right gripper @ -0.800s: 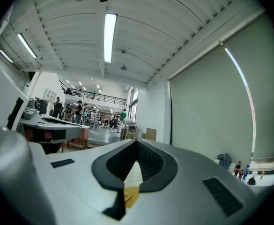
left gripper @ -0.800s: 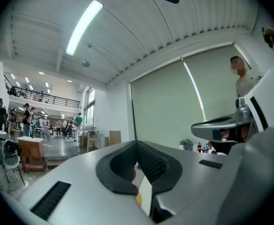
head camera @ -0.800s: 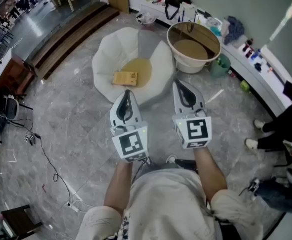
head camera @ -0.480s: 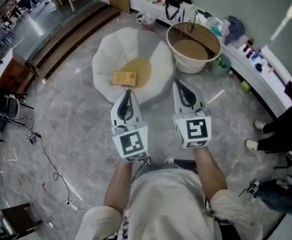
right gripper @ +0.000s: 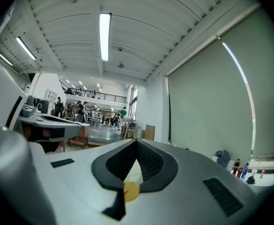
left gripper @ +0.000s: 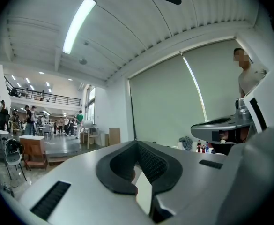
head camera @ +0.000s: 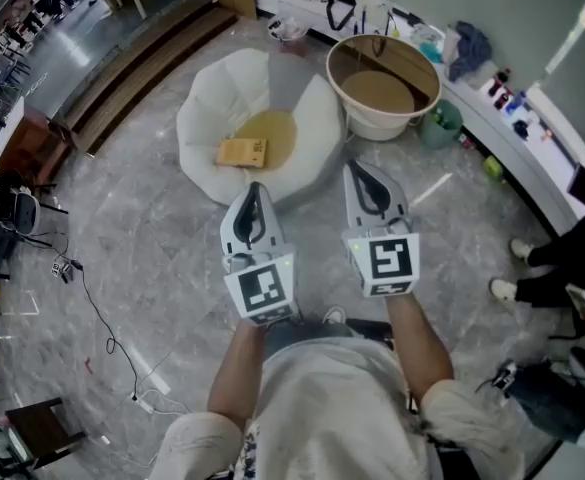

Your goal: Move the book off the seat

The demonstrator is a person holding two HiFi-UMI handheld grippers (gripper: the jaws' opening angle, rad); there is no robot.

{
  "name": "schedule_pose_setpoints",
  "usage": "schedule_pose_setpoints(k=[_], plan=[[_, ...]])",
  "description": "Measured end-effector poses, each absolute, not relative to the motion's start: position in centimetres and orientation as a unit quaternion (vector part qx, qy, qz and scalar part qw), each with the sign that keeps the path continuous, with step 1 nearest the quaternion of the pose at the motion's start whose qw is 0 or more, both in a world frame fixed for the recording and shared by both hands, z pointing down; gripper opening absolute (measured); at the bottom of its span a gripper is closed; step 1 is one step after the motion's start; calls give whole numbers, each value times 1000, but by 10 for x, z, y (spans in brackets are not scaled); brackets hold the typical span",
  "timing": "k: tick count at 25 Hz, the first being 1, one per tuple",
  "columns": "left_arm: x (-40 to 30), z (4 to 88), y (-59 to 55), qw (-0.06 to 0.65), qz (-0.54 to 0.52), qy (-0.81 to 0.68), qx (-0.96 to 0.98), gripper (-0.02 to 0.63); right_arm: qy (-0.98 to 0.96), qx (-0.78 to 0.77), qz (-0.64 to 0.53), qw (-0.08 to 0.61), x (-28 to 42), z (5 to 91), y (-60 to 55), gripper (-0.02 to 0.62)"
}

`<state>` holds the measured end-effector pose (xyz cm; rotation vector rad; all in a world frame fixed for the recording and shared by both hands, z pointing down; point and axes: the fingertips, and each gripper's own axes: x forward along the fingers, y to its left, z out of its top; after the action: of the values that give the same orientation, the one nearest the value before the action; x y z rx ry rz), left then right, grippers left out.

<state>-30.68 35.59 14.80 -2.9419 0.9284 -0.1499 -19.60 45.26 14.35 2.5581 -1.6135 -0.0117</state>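
A tan book lies flat on the yellow cushion of a white petal-shaped seat on the floor, seen in the head view. My left gripper is held level in front of me, just short of the seat's near edge, shut with nothing in it. My right gripper is beside it, to the right of the seat, also shut and empty. In the left gripper view my left gripper has its jaws together; in the right gripper view my right gripper shows the same, with a bit of yellow cushion below the jaws.
A large round beige tub stands right of the seat. A long white ledge with bottles and bags runs along the wall behind. A person stands at the right. Cables trail over the marble floor at the left, near wooden steps.
The seat, book and tub sit slightly higher and further left in the head view than before. Both grippers stay shut and hold their place.
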Motion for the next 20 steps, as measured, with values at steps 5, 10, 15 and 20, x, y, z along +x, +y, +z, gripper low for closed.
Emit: schedule_pose_setpoints(k=[5,10,15,20], plan=[[-297,160,349,18,-51,319,-946,2,-542,839,0,53,-183,155,448,5],[-281,171,328,12,-61,320,-945,2,-547,835,4,58,-168,165,426,5],[-252,174,293,8,-53,313,-948,3,-541,838,7,67,-142,170,392,5],[-229,171,243,7,-48,306,-951,2,-540,838,3,78,-121,164,338,5]])
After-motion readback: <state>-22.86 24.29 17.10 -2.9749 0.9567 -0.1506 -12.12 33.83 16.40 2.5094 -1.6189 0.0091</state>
